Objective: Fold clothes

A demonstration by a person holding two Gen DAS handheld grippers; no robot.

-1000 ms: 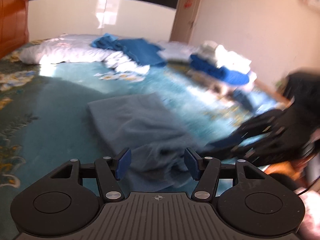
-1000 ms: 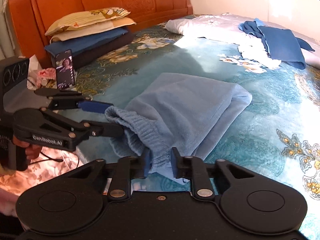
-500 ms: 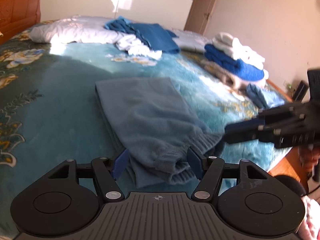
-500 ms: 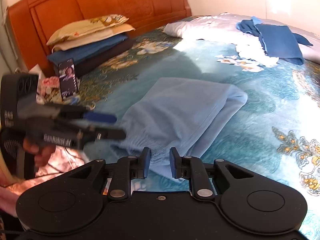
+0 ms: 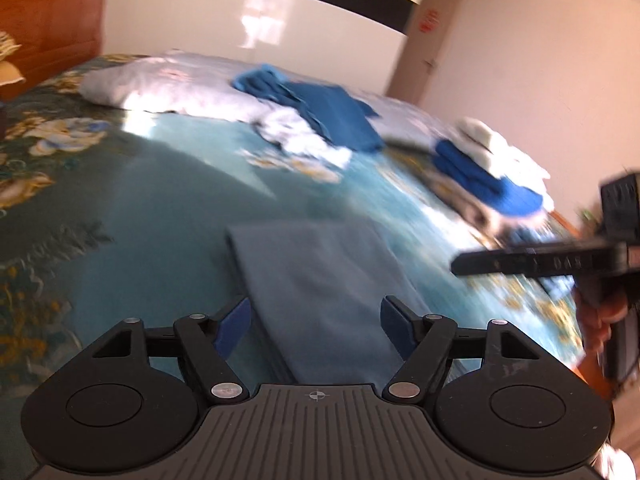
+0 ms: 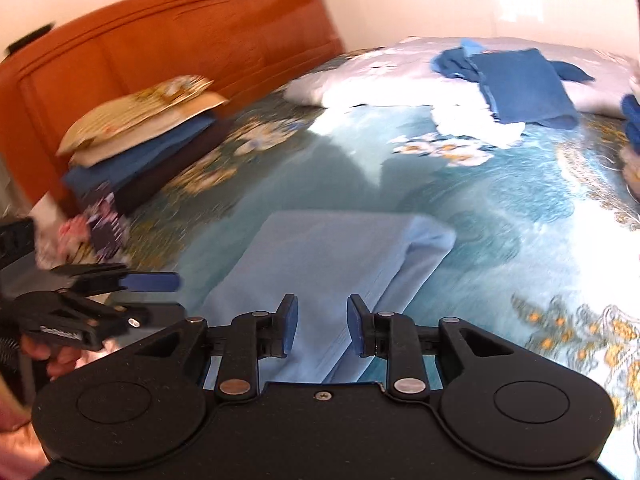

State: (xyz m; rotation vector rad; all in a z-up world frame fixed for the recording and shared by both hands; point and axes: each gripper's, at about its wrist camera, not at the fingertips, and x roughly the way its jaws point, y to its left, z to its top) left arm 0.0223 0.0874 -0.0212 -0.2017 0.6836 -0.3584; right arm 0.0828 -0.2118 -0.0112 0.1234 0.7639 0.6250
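Now | both jaws open, empty | folded garment (image 5: 320,288) flat | headboard (image 6: 160,48) right view only

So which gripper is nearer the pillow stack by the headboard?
Left. The left gripper hovers between the pillow stack and the blue garment; the right gripper is across the garment, farther off.

folded light-blue garment (image 6: 332,264): near end hidden behind right gripper (image 6: 322,322) body
stacked clothes (image 5: 486,172): motion-blurred, items indistinct
left gripper (image 6: 152,296): blurred in right wrist view, cut by left edge
headboard (image 5: 48,28): cut off, blurred
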